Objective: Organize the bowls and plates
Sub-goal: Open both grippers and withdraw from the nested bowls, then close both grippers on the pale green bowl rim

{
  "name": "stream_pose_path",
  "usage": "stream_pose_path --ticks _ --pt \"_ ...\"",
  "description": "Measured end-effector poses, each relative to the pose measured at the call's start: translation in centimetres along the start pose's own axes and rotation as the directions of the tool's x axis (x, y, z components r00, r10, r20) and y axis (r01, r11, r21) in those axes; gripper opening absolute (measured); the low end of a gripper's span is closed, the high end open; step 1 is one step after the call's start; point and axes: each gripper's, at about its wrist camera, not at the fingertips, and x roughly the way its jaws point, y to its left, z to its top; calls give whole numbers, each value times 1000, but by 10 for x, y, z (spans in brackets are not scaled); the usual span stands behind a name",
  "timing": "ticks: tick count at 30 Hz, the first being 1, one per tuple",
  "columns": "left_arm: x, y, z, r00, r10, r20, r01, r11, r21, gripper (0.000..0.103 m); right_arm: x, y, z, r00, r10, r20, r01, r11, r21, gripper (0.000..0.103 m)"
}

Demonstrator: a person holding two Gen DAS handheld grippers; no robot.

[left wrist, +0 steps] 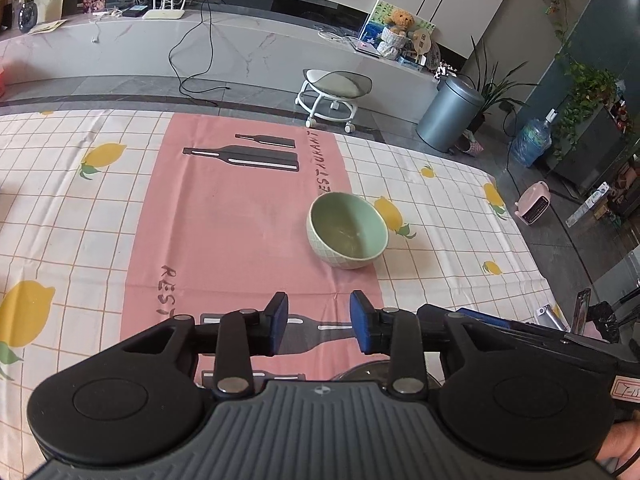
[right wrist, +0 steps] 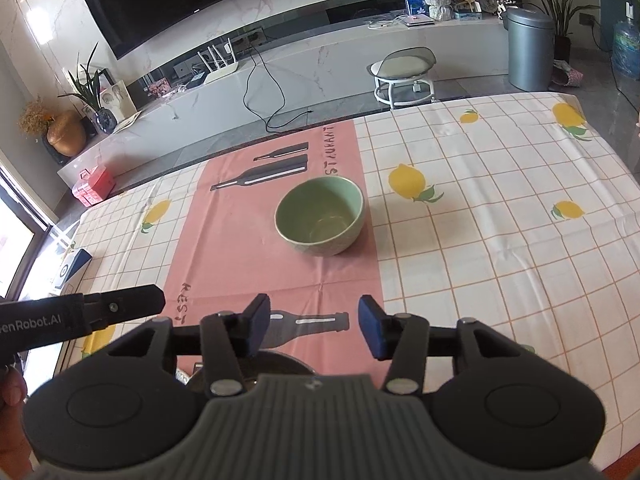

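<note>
A pale green bowl [left wrist: 347,231] stands upright and empty on the pink strip of the tablecloth; it also shows in the right wrist view [right wrist: 320,216]. My left gripper [left wrist: 319,322] is open and empty, above the cloth short of the bowl. My right gripper [right wrist: 313,326] is open and empty, also short of the bowl. A dark round plate or lid edge [left wrist: 372,370] shows just under the left gripper, and a dark rim [right wrist: 276,362] under the right one; most of it is hidden.
The table carries a checked lemon-print cloth [right wrist: 500,240] with a pink centre strip. The left gripper's body [right wrist: 80,316] shows at the right view's left edge. Beyond the far edge stand a white stool [left wrist: 332,96] and a grey bin [left wrist: 450,114].
</note>
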Motion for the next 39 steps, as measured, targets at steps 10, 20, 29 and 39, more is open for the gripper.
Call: stream_pose_path --ticks 10,20,29,39 --pt "58 17 30 991 -87 -98 79 994 -77 46 53 -25 31 997 -28 -76 35 995 91 50" --pt "121 17 69 983 -83 -164 66 992 -107 46 107 -27 69 991 -43 -128 60 990 129 39" --pt "167 20 75 967 -35 -251 6 993 -114 40 153 -31 83 976 -83 -200 109 986 122 21" --pt "188 15 69 956 33 -291 -55 996 -67 17 171 -37 81 968 -85 -236 117 985 124 13"
